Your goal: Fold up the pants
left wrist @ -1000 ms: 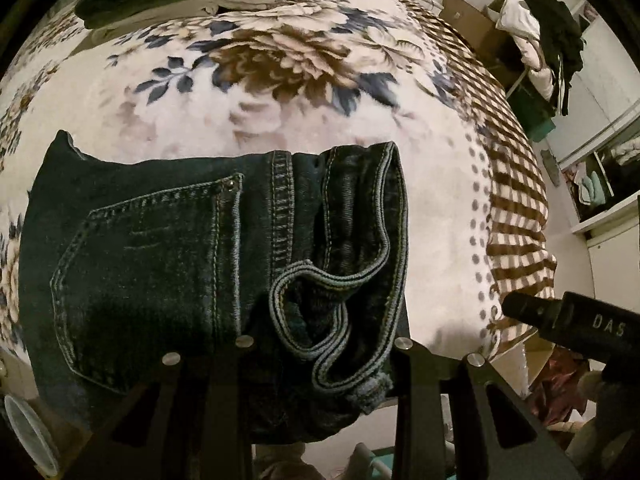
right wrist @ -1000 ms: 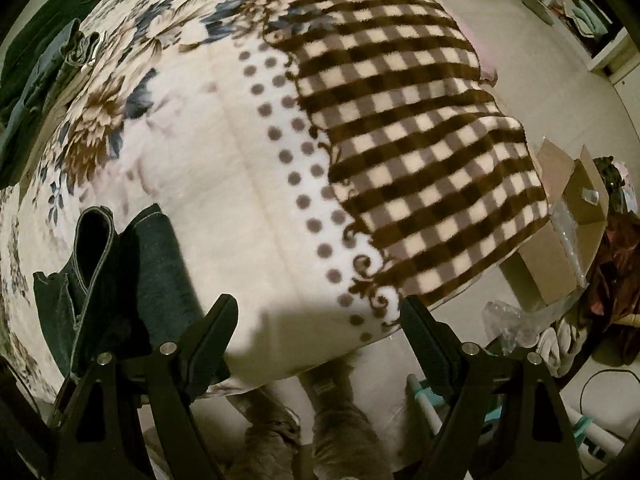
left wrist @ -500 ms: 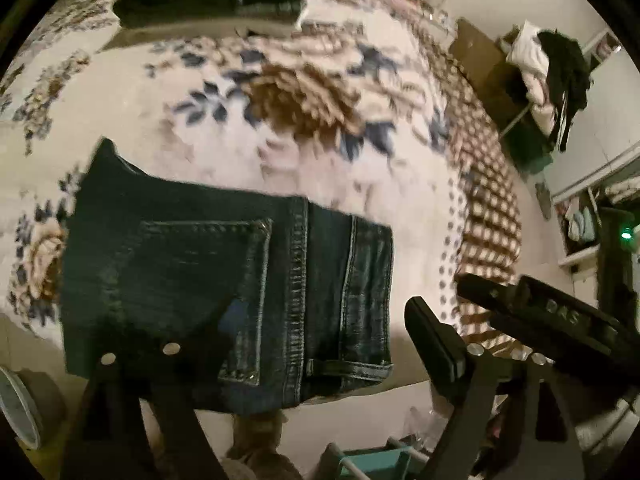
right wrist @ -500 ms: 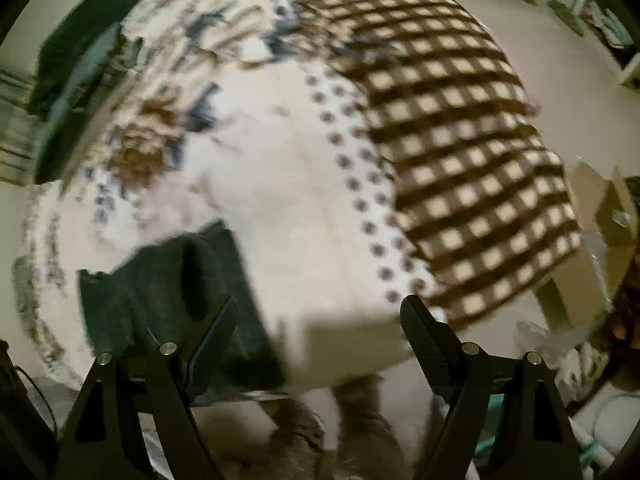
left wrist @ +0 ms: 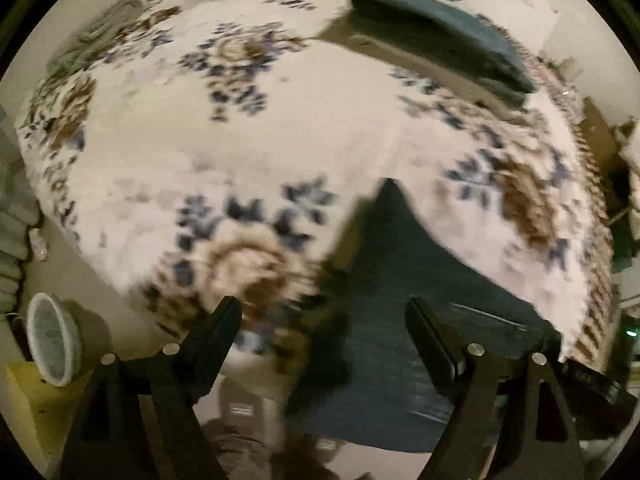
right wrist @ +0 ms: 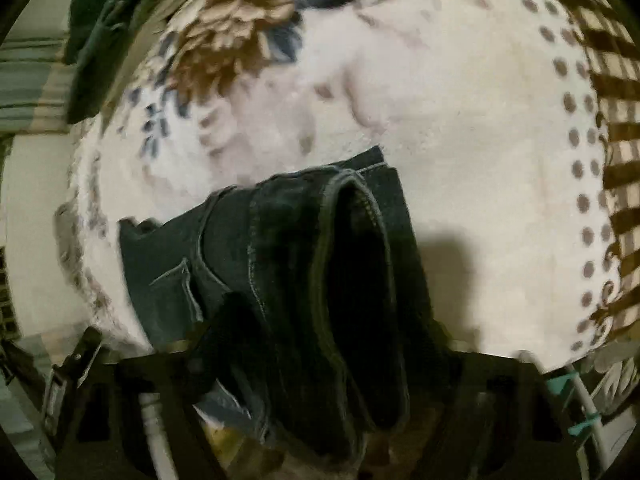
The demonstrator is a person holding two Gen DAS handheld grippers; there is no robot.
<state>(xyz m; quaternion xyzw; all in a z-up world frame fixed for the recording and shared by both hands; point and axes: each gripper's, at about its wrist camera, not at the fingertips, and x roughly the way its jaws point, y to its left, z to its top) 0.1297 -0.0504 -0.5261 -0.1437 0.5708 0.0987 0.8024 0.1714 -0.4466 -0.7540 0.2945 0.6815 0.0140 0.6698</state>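
**Onlooker A:** Bedroom, evening light. Dark jeans [right wrist: 280,264], folded into a thick bundle, lie at the near edge of the bed, on a flowered blanket [left wrist: 248,128]. The right tool [right wrist: 320,344] sits right over the bundle's open end. Its fingers are lost in the dark denim and the blur, so I cannot tell whether it is gripping or parted.

**Onlooker B:** And the left tool [left wrist: 324,320]?

**Onlooker A:** Spread wide, holding nothing. It hangs over the bed's edge, just left of the jeans [left wrist: 400,300], with one corner of denim showing between its fingers.

**Onlooker B:** What would you say the step is?

**Onlooker A:** My guess: tidying or lifting the finished fold. The layers at the open end gape, with a seam curling up. To do it well, the right tool should take all the layers together, low and square to the edge, so none slip out. The left could then support the far side, so the bundle stays flat and does not sag or unroll.

**Onlooker B:** Risks?

**Onlooker A:** Denim this thick is heavy and springy; catching only the top layer would peel the fold open. The bundle also sits close to the mattress edge, so a pull toward the floor could drag it off. A pile of clothes [left wrist: 440,28] lies well apart at the far side.
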